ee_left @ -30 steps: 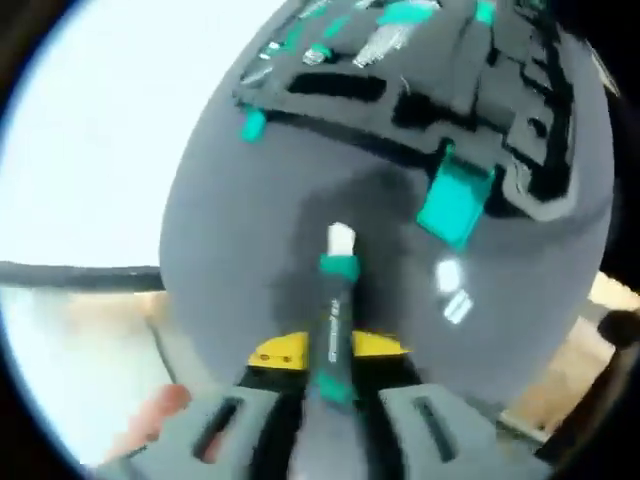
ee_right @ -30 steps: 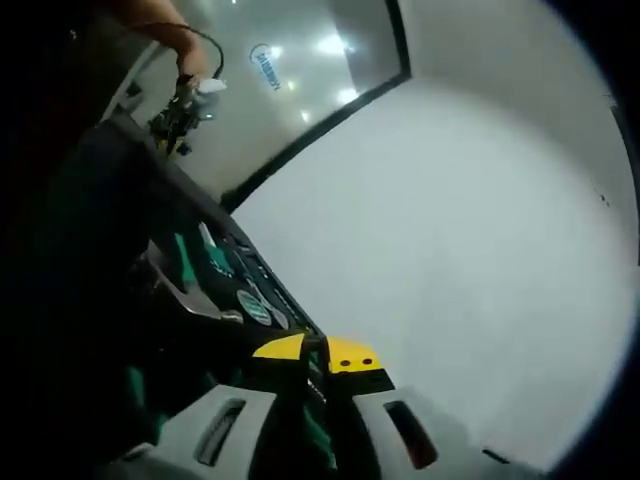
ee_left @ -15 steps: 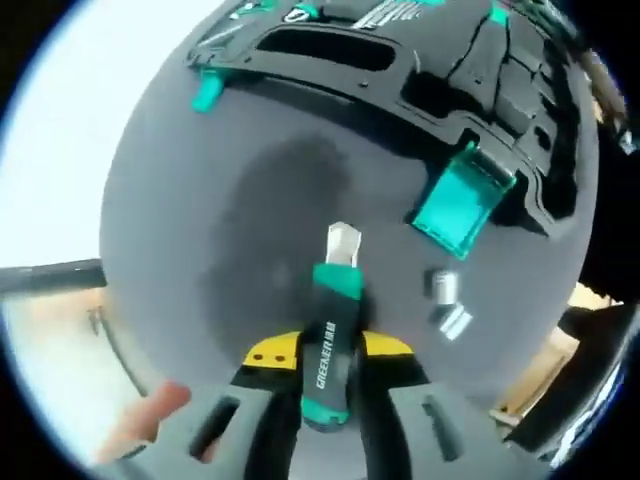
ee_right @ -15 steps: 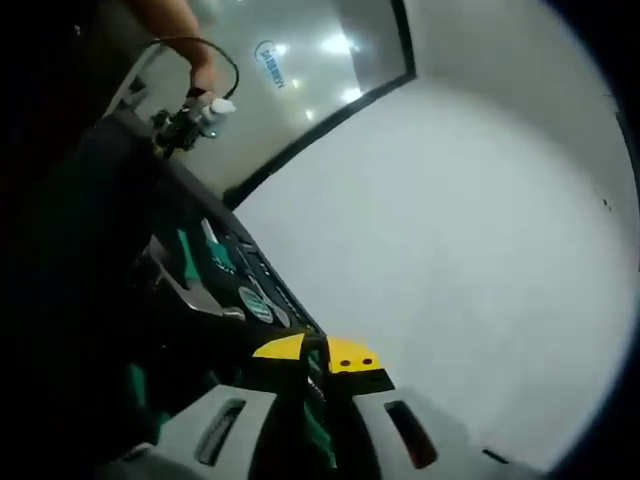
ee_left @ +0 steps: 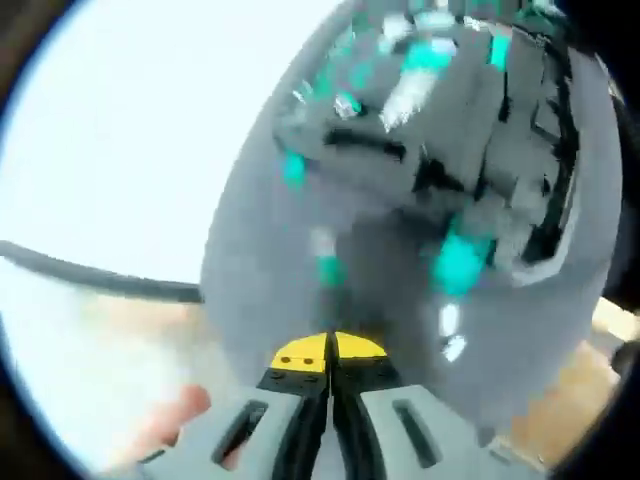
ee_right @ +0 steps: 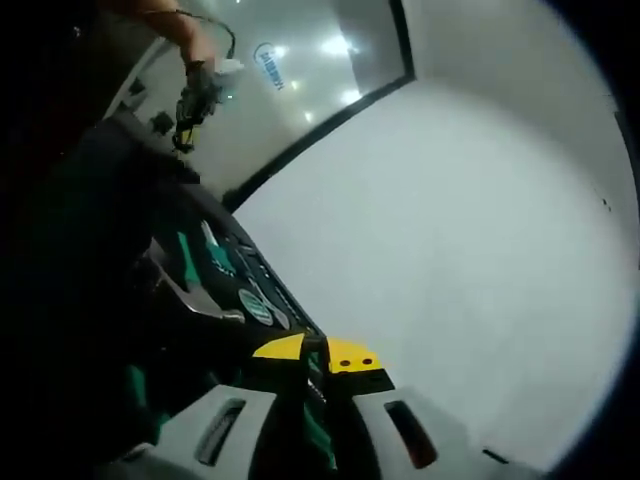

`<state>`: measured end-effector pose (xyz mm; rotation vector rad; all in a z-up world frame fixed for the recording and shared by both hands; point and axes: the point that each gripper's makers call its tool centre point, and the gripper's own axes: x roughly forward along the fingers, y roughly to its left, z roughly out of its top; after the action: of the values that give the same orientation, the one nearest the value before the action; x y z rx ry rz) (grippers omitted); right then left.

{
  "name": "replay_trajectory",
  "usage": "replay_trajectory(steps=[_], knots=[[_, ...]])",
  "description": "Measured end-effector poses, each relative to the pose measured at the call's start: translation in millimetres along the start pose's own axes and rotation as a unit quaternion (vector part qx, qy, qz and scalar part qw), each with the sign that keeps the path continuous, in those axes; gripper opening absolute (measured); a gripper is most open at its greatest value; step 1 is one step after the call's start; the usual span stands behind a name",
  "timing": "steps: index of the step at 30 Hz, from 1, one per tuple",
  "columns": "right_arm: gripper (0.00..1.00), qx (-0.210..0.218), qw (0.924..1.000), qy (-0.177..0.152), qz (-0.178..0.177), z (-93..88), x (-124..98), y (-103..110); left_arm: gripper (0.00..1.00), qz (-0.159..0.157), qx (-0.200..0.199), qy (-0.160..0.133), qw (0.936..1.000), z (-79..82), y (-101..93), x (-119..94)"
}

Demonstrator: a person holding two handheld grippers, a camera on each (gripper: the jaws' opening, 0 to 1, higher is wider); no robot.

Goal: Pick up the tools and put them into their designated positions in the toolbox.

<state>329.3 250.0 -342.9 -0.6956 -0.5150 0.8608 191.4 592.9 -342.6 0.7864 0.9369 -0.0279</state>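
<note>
- White worktop [ee_right: 470,260] extends ahead and right of the fingers.
- Dark edge strip [ee_right: 320,120] borders its far side.
- Glossy floor [ee_right: 290,50] beyond reflects ceiling lights.
- Wooden surface [ee_left: 570,400] lies lower right.

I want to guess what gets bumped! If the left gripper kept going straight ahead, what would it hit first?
Probably the small teal-and-white tool lying on the grey mat, just ahead of the left gripper. The open toolbox sits farther on. The picture is blurred, so depth is uncertain.
</note>
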Motion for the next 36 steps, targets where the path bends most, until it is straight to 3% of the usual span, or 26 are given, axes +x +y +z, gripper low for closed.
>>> replay_trajectory(steps=[1, 2, 5, 7, 9, 11, 12, 15, 18, 23, 25, 27, 31, 33, 36], knots=[[0.04, -0.001, 1.0000, 0.000, 0.000, -0.4, 0.6, 0.2, 0.00, 0.007, -0.001, -0.012, 0.9999, 8.5, -0.8, -4.7], [0.04, -0.001, 1.0000, 0.000, 0.000, -0.6, 1.0, 0.3, 0.00, 0.011, 0.025, 0.002, 0.9996, 6.9, -1.5, -2.4], [0.04, 0.001, 1.0000, 0.002, -0.002, -1.2, 0.5, -0.8, 0.00, 0.025, 0.068, 0.063, 0.9953, -16.7, 6.3, 10.7], [0.04, 0.002, 1.0000, 0.005, -0.002, -2.8, 0.0, -1.3, 0.00, 0.017, 0.045, 0.076, 0.9959, -27.8, 2.2, 21.3], [0.04, 0.002, 1.0000, 0.005, -0.002, -4.3, 2.4, -0.5, 0.02, 0.016, 0.032, 0.075, 0.9965, -32.5, 12.2, 38.6], [0.04, 0.000, 1.0000, 0.004, 0.000, -4.0, 3.7, 0.6, 0.10, 0.001, 0.005, 0.072, 0.9974, -35.7, 2.9, 51.5], [0.04, -0.002, 1.0000, 0.003, 0.002, -3.5, 3.7, 1.3, 0.14, -0.003, -0.019, 0.070, 0.9974, -42.1, 10.1, 63.2], [0.04, -0.004, 1.0000, 0.002, 0.003, -3.3, 4.1, 2.6, 0.23, -0.015, -0.055, 0.044, 0.9974, -38.9, 19.3, 81.9], [0.04, -0.004, 1.0000, 0.004, 0.002, -3.5, 4.0, 1.8, 0.23, -0.030, -0.083, 0.027, 0.9957, -30.2, 26.8, 92.7], [0.04, -0.008, 1.0000, 0.003, 0.004, -1.7, 2.8, 3.1, 0.24, -0.084, -0.076, 0.059, 0.9919, -24.4, 20.3, 110.3], [0.04, -0.007, 1.0000, 0.003, 0.002, -1.8, 2.2, 2.2, 0.24, -0.114, -0.080, 0.075, 0.9874, -25.5, 13.6, 119.4], [0.04, -0.006, 1.0000, 0.004, 0.000, -2.8, 2.4, 0.9, 0.22, -0.127, -0.058, 0.094, 0.9858, -28.7, 7.7, 124.6], [0.04, -0.006, 1.0000, 0.002, 0.001, -3.3, 4.4, 1.3, 0.18, -0.135, -0.034, 0.116, 0.9834, -25.0, 10.5, 127.3], [0.04, -0.007, 1.0000, 0.001, 0.002, -2.7, 5.1, 1.7, 0.16, -0.128, -0.054, 0.123, 0.9826, -27.1, 13.0, 127.5], [0.04, -0.006, 1.0000, -0.001, 0.003, -7.0, 11.9, 1.4, 0.16, -0.107, -0.042, 0.115, 0.9867, -26.3, 13.9, 123.7]])
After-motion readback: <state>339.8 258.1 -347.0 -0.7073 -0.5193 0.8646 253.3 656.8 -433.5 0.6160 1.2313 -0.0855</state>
